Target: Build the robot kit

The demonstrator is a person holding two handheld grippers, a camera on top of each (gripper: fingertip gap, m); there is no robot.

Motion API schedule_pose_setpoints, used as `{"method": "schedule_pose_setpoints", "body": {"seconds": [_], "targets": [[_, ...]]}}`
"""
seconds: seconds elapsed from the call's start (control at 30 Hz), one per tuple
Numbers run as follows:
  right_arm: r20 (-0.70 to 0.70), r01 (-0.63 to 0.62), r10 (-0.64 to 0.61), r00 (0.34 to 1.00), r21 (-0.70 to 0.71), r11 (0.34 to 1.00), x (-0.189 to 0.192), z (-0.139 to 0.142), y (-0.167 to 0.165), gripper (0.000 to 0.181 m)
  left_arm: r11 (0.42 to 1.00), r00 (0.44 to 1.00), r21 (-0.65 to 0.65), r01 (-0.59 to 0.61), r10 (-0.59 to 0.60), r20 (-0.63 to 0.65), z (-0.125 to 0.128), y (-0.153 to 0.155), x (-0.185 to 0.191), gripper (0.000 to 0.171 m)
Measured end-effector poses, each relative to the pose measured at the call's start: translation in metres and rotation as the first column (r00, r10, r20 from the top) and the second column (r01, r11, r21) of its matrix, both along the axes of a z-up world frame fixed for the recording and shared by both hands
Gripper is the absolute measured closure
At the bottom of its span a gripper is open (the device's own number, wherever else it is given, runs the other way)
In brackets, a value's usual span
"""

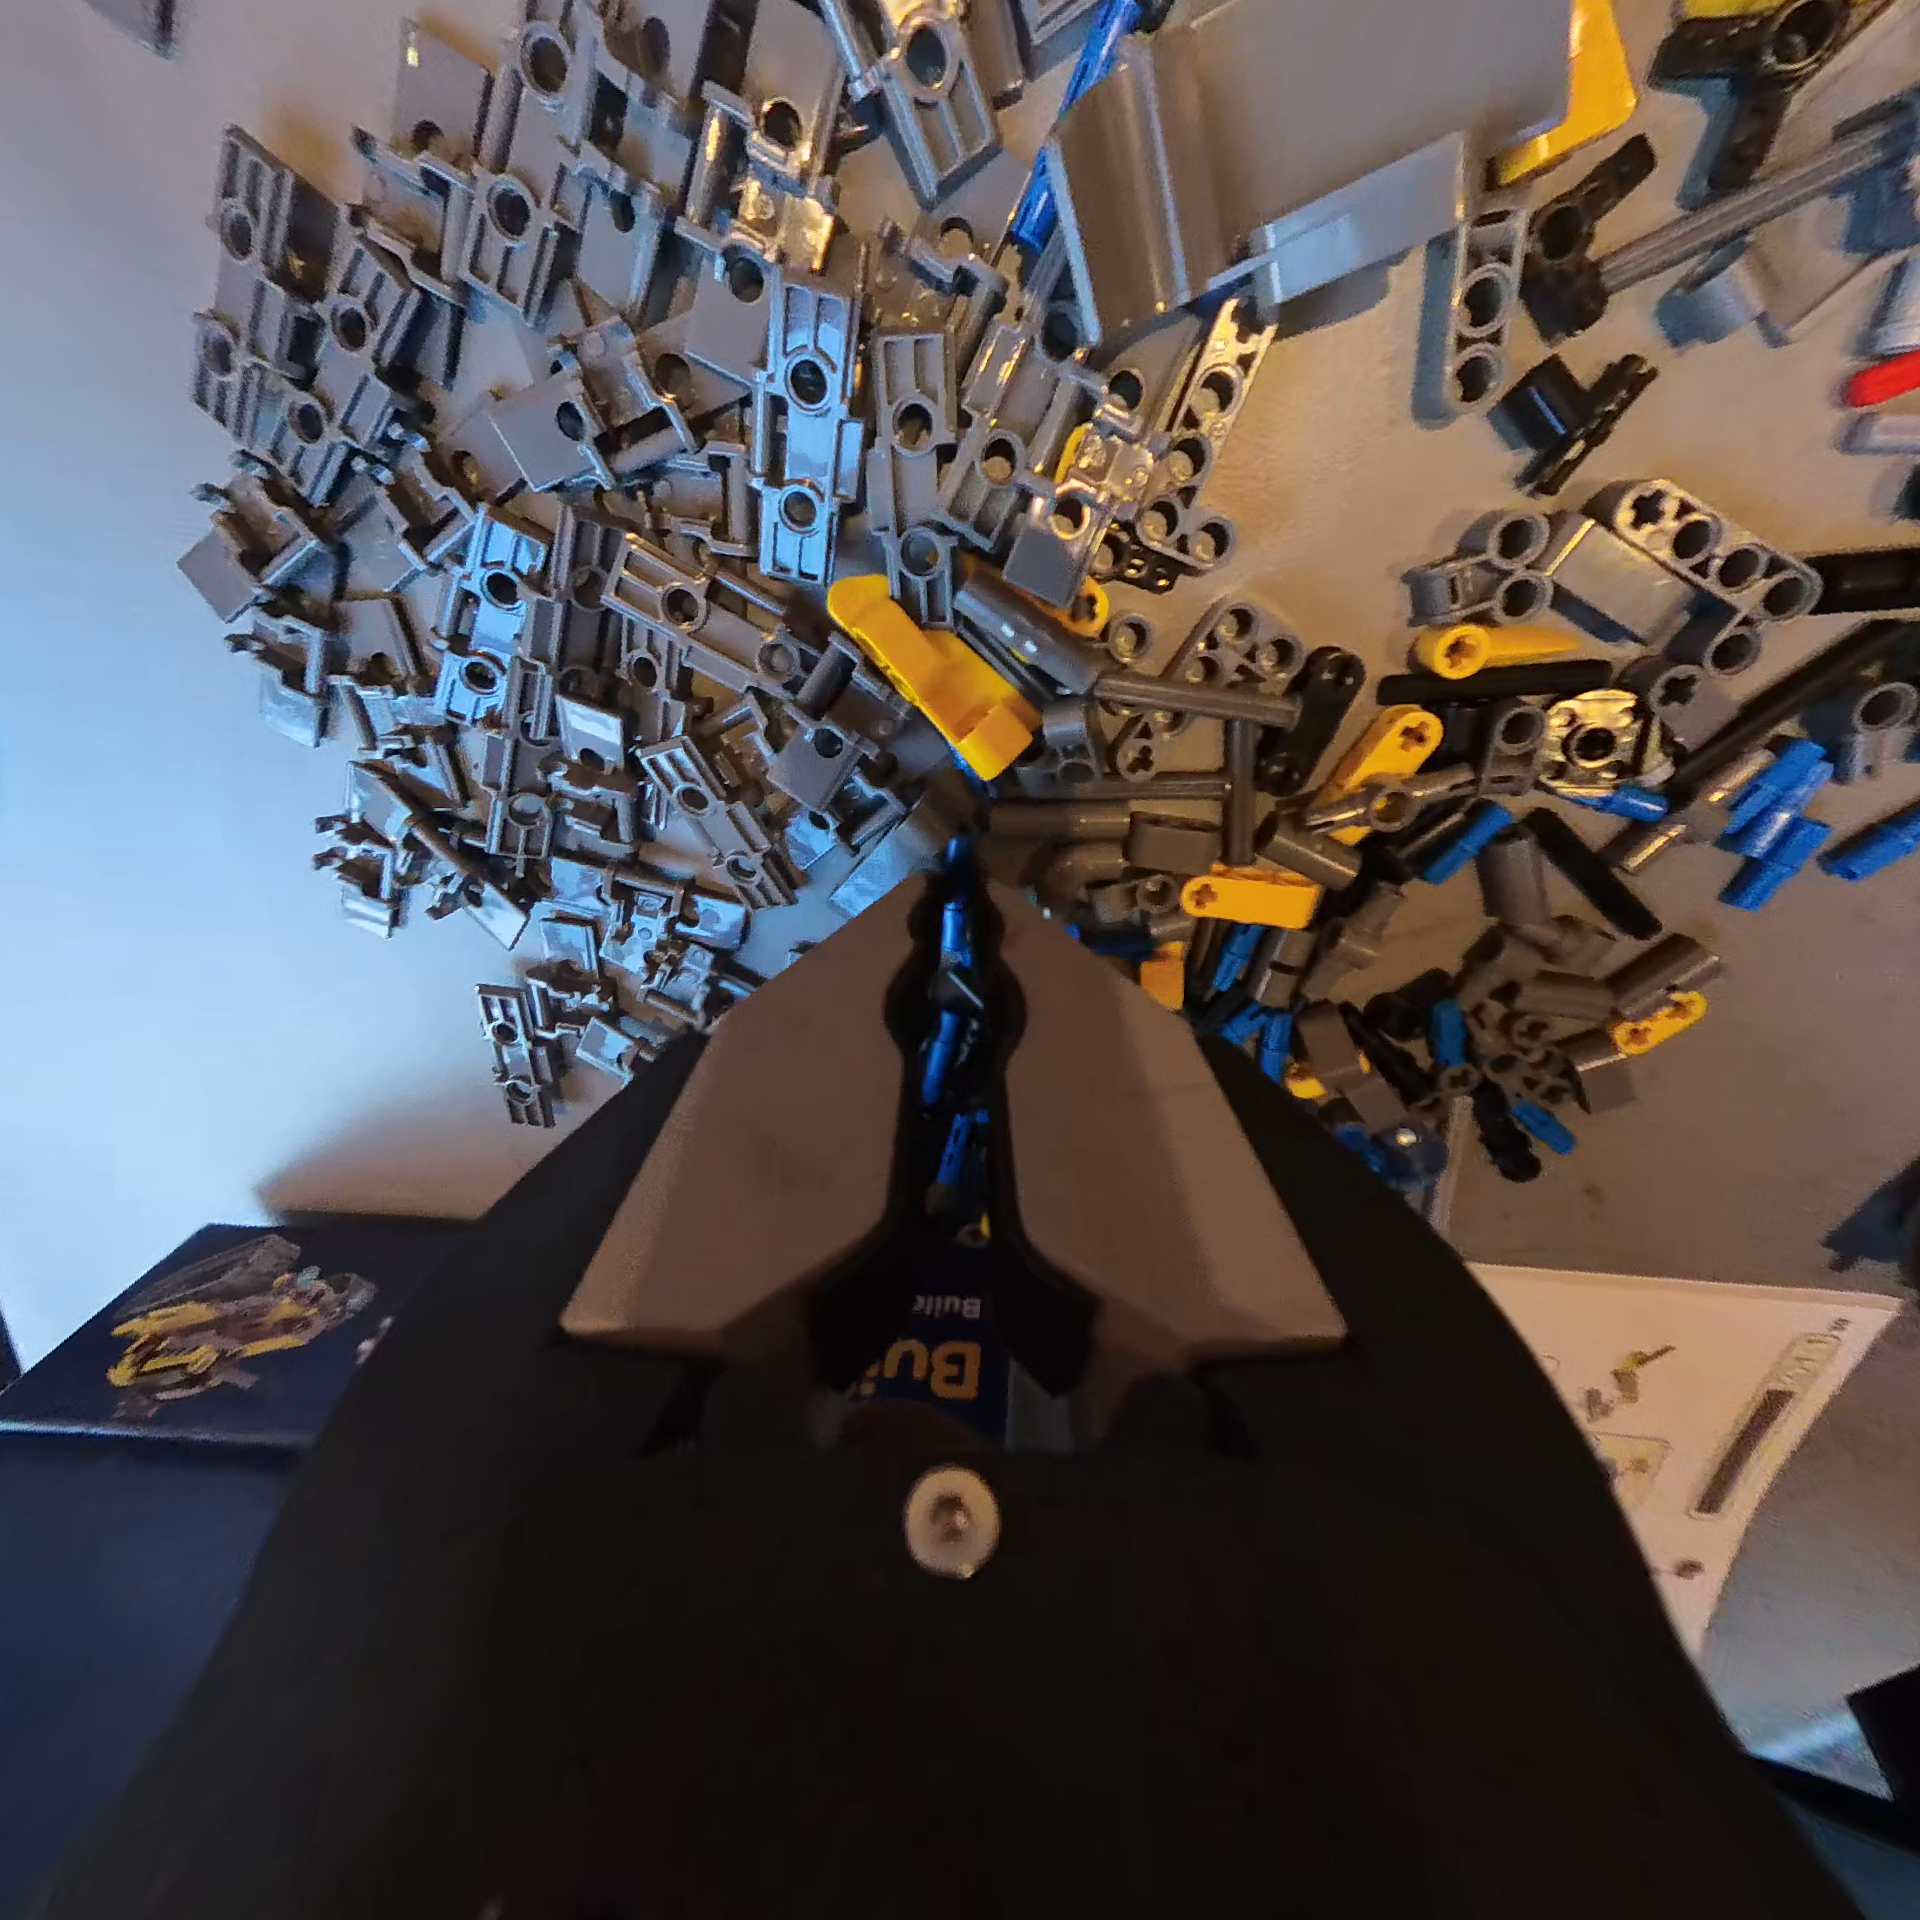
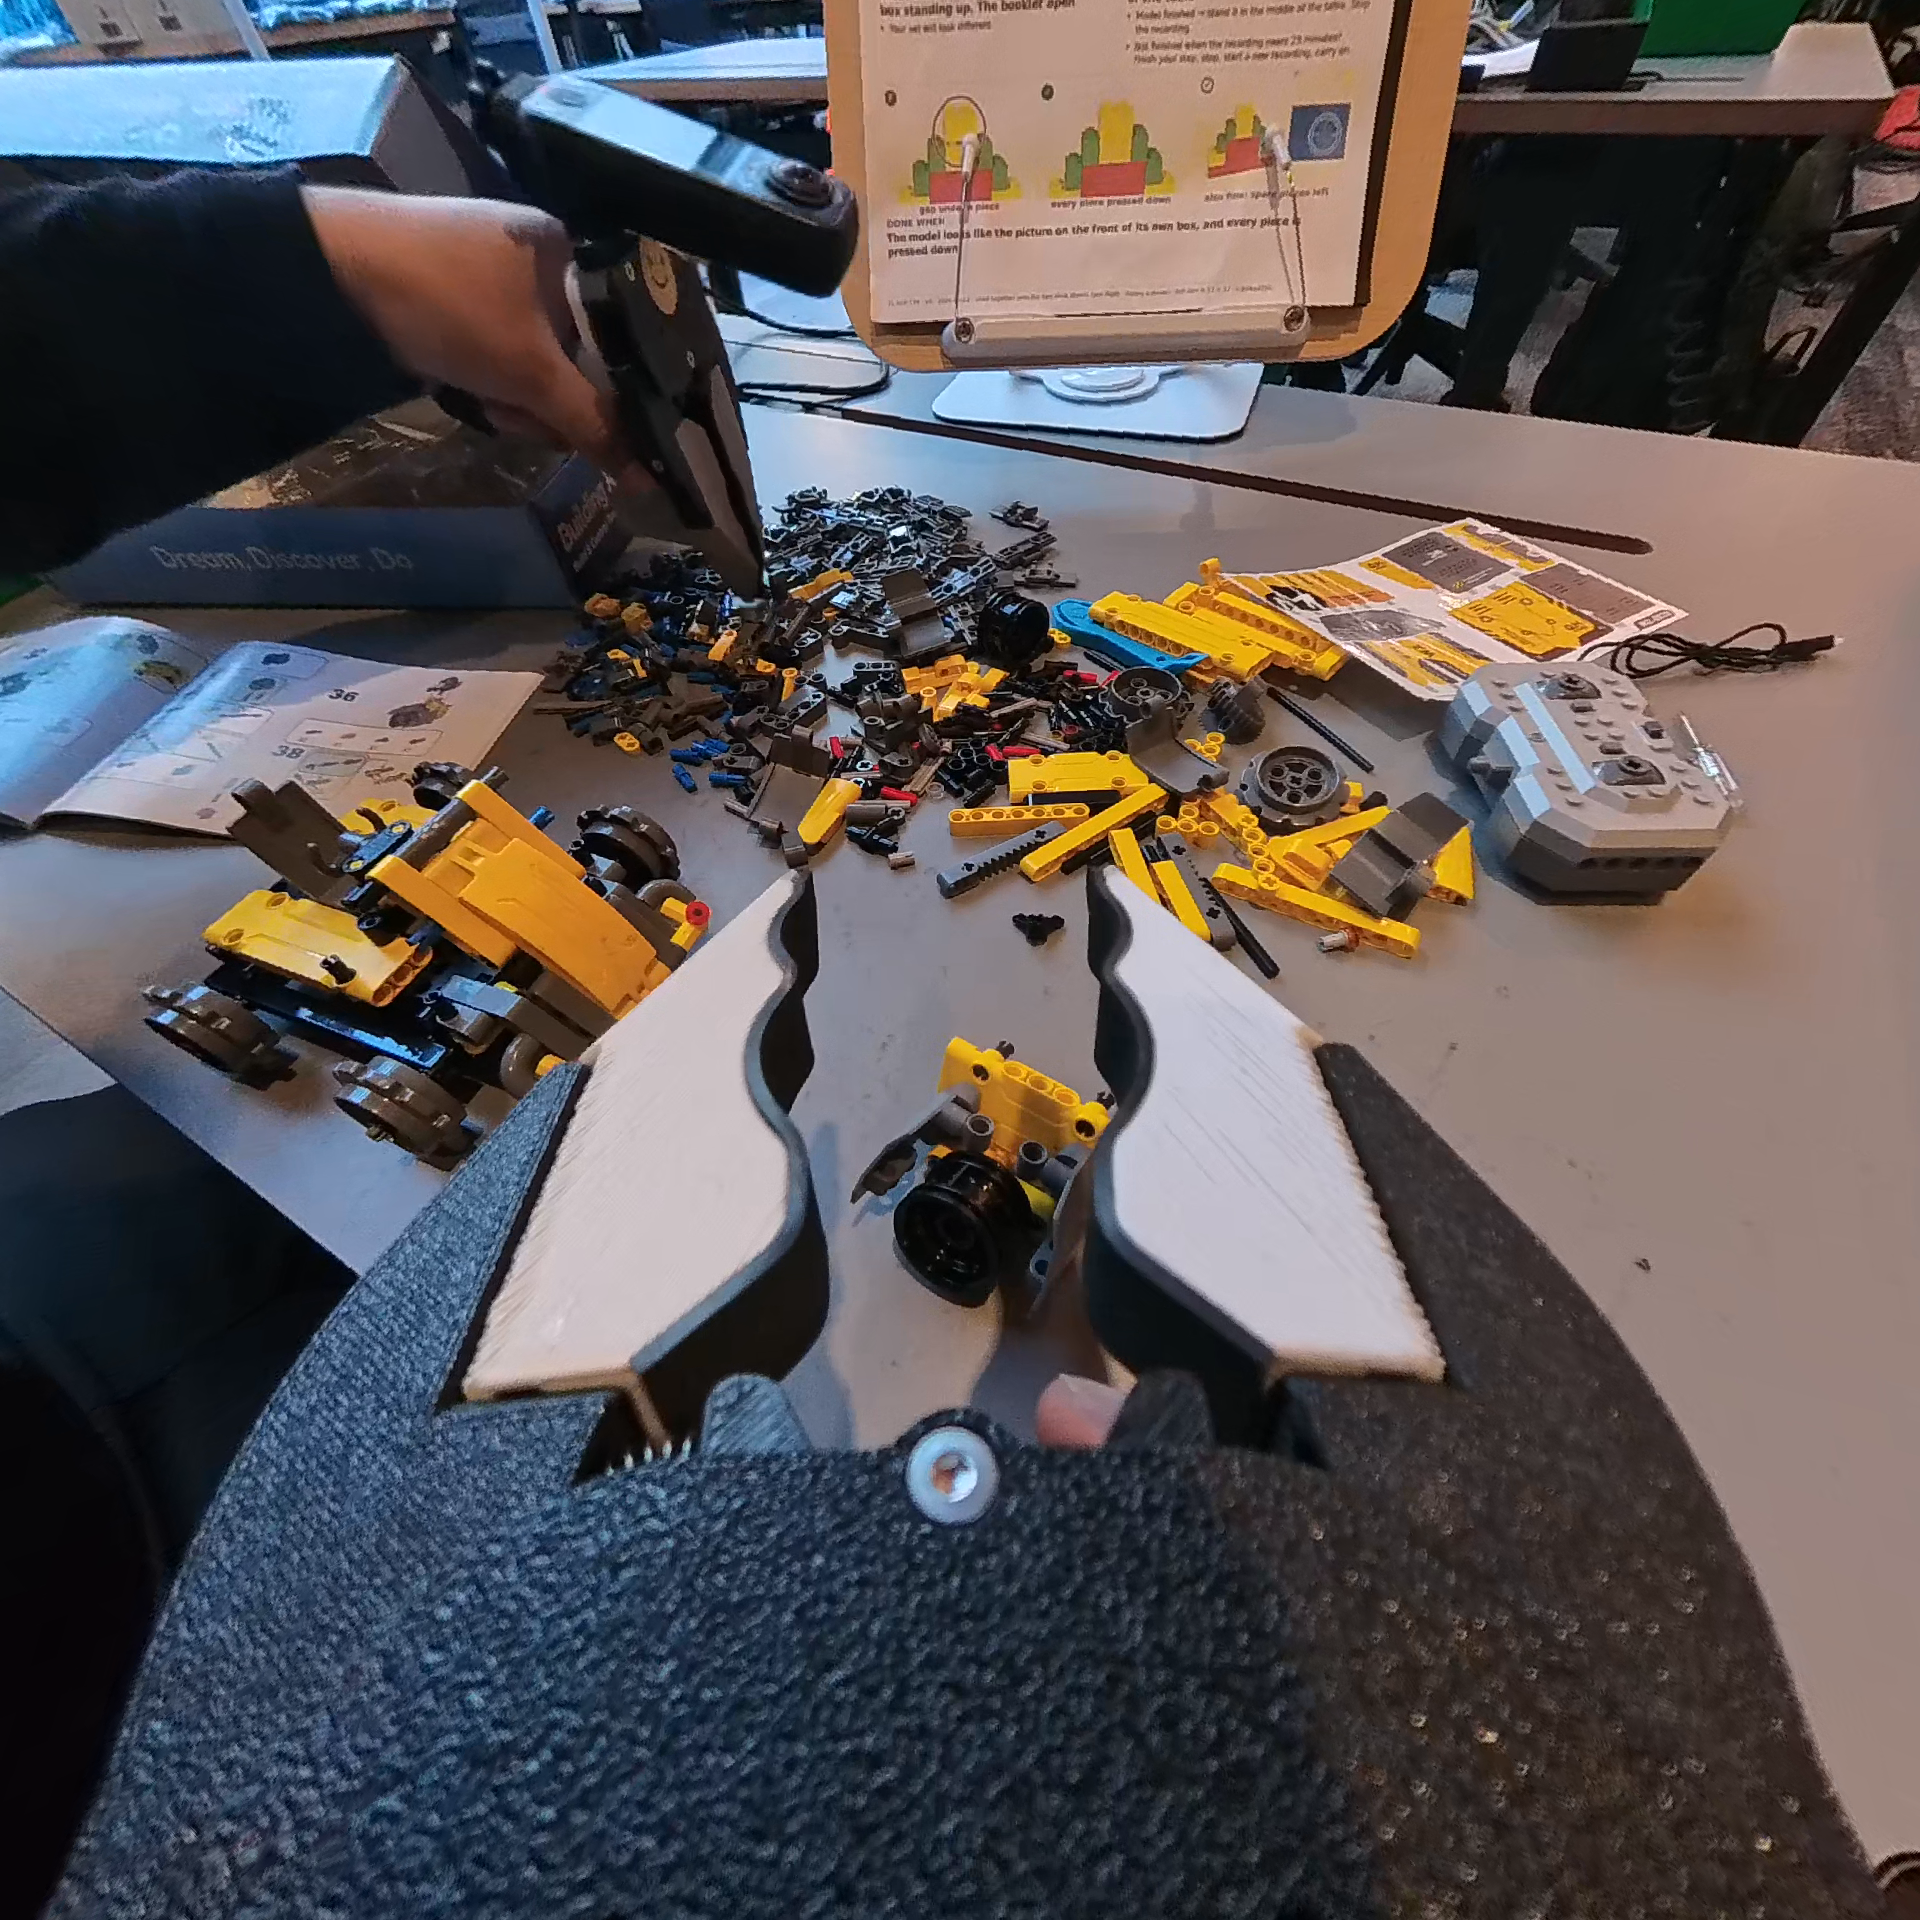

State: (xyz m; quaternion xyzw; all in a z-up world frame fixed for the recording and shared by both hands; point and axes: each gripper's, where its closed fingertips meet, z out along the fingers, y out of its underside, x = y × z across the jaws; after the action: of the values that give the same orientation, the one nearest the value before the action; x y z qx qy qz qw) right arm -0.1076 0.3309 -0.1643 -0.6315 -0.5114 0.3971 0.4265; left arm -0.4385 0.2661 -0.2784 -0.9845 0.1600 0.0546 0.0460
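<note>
A wide scatter of loose building pieces (image 2: 935, 707) covers the middle of the grey desk (image 2: 1558, 1091), dark grey plates heaped toward the far side and yellow beams spread toward the right. A half-built yellow and black vehicle (image 2: 416, 935) stands near the desk's left edge, just in front of an open instruction booklet (image 2: 239, 717). A dark box (image 2: 312, 561) sits behind the booklet. A printed sticker sheet (image 2: 1455, 603) and a grey battery housing (image 2: 1590, 790) lie toward the far right, and a stand with an instruction page (image 2: 1122, 177) rises at the far edge.

My left gripper (image 1: 961, 883) points steeply down into the heap, its tips nearly together over small blue pins (image 1: 951, 997) beside a yellow piece (image 1: 935, 675); I cannot tell whether anything is pinched. My left hand (image 2: 468, 301) grips its handle above the box.

My right gripper (image 2: 951, 883) hovers low over the near part of the desk, fingers spread wide and empty. Between them on the desk lies a small yellow sub-assembly with a black wheel (image 2: 987, 1174), close against the right finger (image 2: 1226, 1122).
</note>
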Motion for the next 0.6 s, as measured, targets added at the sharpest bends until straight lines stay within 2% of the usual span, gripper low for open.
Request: {"method": "schedule_pose_setpoints", "body": {"seconds": [0.17,0.23,0.27,0.3,0.33,0.4,0.43,0.47,0.6], "targets": [[-0.007,-0.006,0.006,1.0,0.006,1.0,0.0,0.005,-0.004,0.13,0.993,1.0,0.12,-0.005,0.002,0.021,0.025,0.002,0.009,0.169],[-0.016,-0.018,0.018,1.0,0.01,1.0,0.0,0.009,-0.008,0.129,0.97,0.995,0.242,0.014,-0.036,0.089,0.047,0.005,0.027,0.169],[-0.024,-0.027,0.028,0.999,0.012,1.0,-0.001,0.012,-0.012,0.13,0.944,0.987,0.328,0.044,-0.092,0.133,0.061,0.006,0.043,0.169],[-0.033,-0.042,0.042,0.999,0.008,0.999,-0.002,0.015,-0.017,0.131,0.897,0.97,0.432,0.093,-0.179,0.162,0.078,0.007,0.063,0.169],[-0.047,-0.066,0.066,0.997,-0.003,0.998,-0.003,0.019,-0.024,0.135,0.823,0.943,0.546,0.154,-0.288,0.167,0.097,0.006,0.086,0.169],[-0.088,-0.143,0.139,0.986,-0.041,0.989,-0.009,0.028,-0.043,0.146,0.622,0.877,0.738,0.261,-0.472,0.087,0.131,-0.008,0.135,0.169],[-0.109,-0.188,0.181,0.977,-0.061,0.98,-0.013,0.033,-0.055,0.15,0.538,0.857,0.784,0.309,-0.516,0.017,0.142,-0.017,0.154,0.169],[-0.128,-0.232,0.221,0.967,-0.078,0.97,-0.016,0.039,-0.066,0.153,0.482,0.846,0.804,0.347,-0.531,-0.047,0.149,-0.025,0.169,0.169],[-0.17,-0.341,0.324,0.931,-0.079,0.937,-0.03,0.057,-0.107,0.154,0.318,0.805,0.844,0.433,-0.558,-0.203,0.169,-0.053,0.227,0.17]]}}
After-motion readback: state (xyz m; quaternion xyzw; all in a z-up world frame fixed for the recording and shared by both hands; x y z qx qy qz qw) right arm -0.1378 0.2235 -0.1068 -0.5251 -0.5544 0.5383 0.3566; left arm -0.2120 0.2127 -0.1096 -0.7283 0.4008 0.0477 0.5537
